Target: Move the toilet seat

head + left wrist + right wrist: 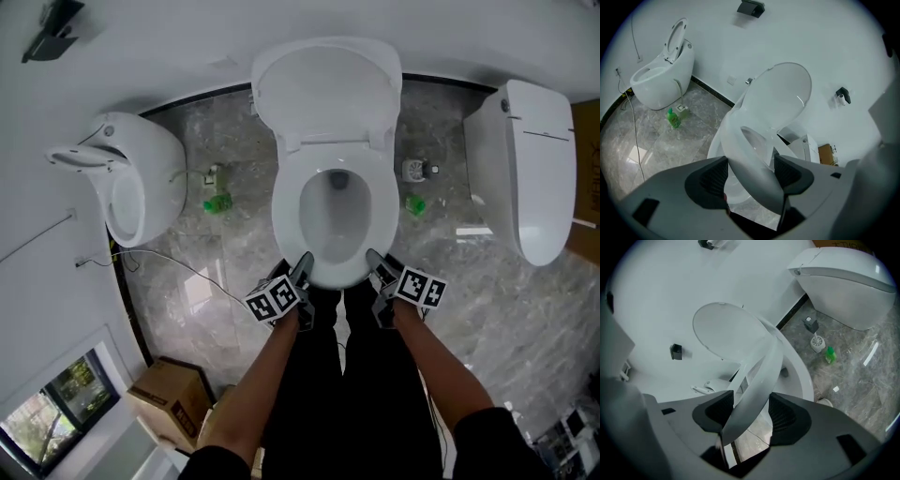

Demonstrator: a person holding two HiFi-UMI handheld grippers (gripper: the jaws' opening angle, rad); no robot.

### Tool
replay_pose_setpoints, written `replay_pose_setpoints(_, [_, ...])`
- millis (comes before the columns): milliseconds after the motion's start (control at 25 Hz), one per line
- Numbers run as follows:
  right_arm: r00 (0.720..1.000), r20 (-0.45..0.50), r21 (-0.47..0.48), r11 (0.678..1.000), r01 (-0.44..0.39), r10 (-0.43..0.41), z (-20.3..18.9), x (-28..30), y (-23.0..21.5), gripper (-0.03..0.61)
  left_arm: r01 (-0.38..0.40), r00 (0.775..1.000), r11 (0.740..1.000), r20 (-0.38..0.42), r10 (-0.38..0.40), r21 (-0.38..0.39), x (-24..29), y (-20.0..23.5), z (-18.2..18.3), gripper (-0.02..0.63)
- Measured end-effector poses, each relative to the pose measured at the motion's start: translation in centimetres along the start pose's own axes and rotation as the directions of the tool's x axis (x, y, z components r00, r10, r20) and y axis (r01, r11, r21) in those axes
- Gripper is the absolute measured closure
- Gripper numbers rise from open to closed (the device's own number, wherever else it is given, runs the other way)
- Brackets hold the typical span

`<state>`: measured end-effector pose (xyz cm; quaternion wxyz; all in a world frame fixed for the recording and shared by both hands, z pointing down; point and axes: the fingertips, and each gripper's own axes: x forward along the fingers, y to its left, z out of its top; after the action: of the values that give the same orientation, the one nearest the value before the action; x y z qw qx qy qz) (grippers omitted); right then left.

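White oval plastic toilet seat [287, 202] tilting up off white ceramic bowl [807, 377], front edge hiding behind jaws. Left hand-held gripper [302, 269] clamping seat rim at 7 o'clock, right hand-held gripper [377, 266] clamping at 5 o'clock, both angling downward.

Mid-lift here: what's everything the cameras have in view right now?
toilet seat: one, white, middle toilet, front rim raised
lid: one, white, upright against the wall
middle toilet: one, white, centre
left toilet: one, white, lid raised
right toilet: one, white, closed
green bottles: two, on the floor, left and right of the middle toilet
toilet brush: one, white, floor by the right bottle
cardboard box: one, brown, floor lower left
wall fixture: one, black, upper left
floor: grey marble
left claw: dark grey, closed on the seat rim
right claw: dark grey, closed on the seat rim
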<state>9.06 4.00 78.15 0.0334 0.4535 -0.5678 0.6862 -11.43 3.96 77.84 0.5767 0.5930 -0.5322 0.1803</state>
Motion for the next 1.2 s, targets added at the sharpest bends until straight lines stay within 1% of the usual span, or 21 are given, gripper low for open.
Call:
replay_pose_setpoints(120, [1.000,-0.003,0.002,1.000,-0.005,0.005,0.4,-0.3,0.5,0.333,-0.009,1.000,1.000,-0.026,0.008,-0.006,-0.3,-0.2,0.2,0.299])
replay_pose_setpoints(280, [1.000,0.000,0.014,1.000,0.006,-0.006,0.8,-0.6,1.1,0.333,0.010,1.000,1.000,-0.017,-0.010,-0.030,-0.9,-1.3,1.0,0.301])
replay_pose_setpoints(640, [0.999,0.041,0.042,0.999,0.020,-0.021,2.2,-1.1,3.3,0.331,0.048,0.998,0.998,-0.030,-0.049,-0.043,-1.9,-2.5,3.2,0.295])
replay_pose_setpoints(920, [0.995,0.104,0.090,0.996,-0.010,0.000,4.2,-1.4,5.3,0.328,0.073,0.997,0.993,0.024,-0.071,-0.097,-2.6,-4.1,5.8,0.290])
replay_pose_setpoints(1080, [0.994,0.113,0.109,0.994,-0.008,-0.005,5.1,-1.7,6.1,0.327,0.084,0.996,0.991,0.028,-0.081,-0.108,-2.8,-4.9,6.8,0.284])
replay_pose_setpoints(1200, [0.990,0.144,0.132,0.991,-0.021,0.002,6.0,-1.8,7.1,0.327,0.098,0.995,0.988,0.035,-0.094,-0.118,-3.1,-5.5,8.0,0.278])
